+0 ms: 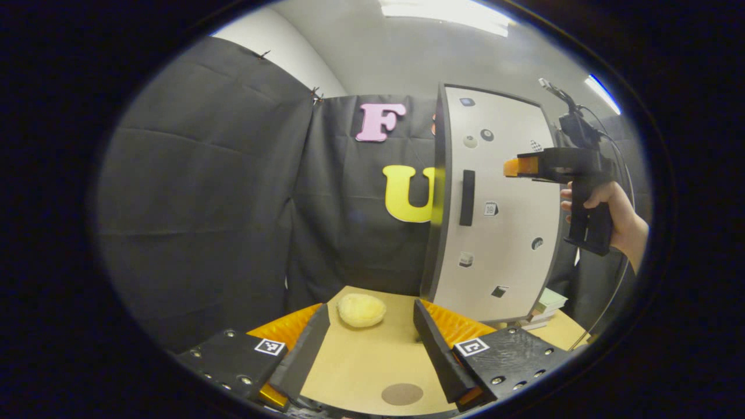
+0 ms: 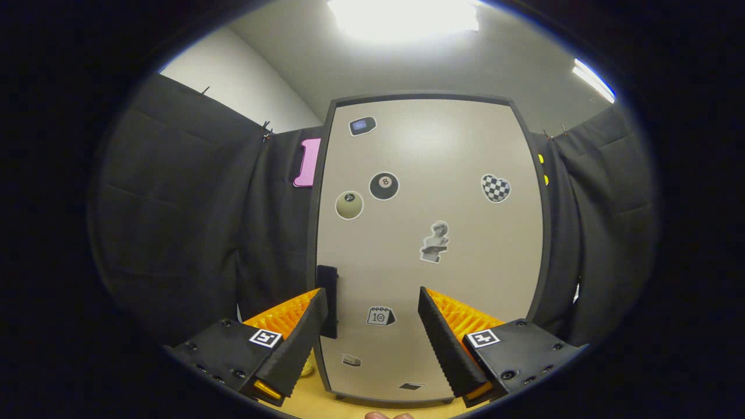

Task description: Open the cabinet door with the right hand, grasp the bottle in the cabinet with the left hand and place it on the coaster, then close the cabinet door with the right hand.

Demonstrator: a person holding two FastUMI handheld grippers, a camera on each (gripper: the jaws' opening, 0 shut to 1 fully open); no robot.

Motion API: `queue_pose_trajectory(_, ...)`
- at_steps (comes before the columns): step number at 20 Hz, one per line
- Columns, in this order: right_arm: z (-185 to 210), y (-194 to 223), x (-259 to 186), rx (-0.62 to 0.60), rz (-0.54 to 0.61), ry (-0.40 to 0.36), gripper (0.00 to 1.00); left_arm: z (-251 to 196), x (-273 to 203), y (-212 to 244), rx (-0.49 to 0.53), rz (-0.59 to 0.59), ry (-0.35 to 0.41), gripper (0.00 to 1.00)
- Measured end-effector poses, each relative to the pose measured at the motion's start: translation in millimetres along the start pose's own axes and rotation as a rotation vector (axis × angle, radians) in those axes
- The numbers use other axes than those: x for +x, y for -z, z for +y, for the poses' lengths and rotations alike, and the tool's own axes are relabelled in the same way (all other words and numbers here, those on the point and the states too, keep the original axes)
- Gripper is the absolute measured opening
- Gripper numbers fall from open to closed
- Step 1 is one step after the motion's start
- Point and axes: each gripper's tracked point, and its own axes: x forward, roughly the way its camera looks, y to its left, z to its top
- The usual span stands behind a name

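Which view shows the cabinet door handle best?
The left gripper view: the black handle stands whole and unobstructed on the cabinet door. In the right gripper view, the right claw's finger partly overlaps the handle.

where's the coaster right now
In the left gripper view, the coaster lies on the table between the left gripper's open fingers, nearer than the yellow lump.

Each gripper, left (image 1: pixel 372 343) and right (image 2: pixel 372 343), has 2 black fingers backed by ribbed orange, square black-and-white tags and screws; a thin cable seemingly trails behind.
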Motion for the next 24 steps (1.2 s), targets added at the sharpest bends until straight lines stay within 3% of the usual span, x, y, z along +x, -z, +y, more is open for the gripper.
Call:
queue_pose_trajectory(8,28.1,33.7,65.2,0.027,0.100,0.027,0.96,59.9,-2.5,23.0,-0.035,0.055,-0.108,0.90)
queue_pose_trajectory(16,40.0,67.2,104.2,0.007,0.195,0.060,0.97,74.7,1.1,28.6,-0.046,0.065,-0.129,0.87)
queue_pose_trajectory(19,40.1,67.3,108.3,0.024,0.193,0.082,0.83,74.2,1.1,29.9,-0.031,0.069,-0.130,0.90)
queue_pose_trajectory(20,40.7,67.9,108.2,0.036,0.198,0.090,0.72,74.5,0.8,30.2,-0.029,0.071,-0.130,0.90)
queue_pose_trajectory(21,45.8,66.8,109.5,0.050,0.196,0.070,0.74,75.0,1.6,30.9,-0.029,0.070,-0.130,0.90)
queue_pose_trajectory(24,53.3,69.7,112.5,0.052,0.216,0.071,0.40,74.2,1.1,30.1,-0.031,0.067,-0.126,0.87)
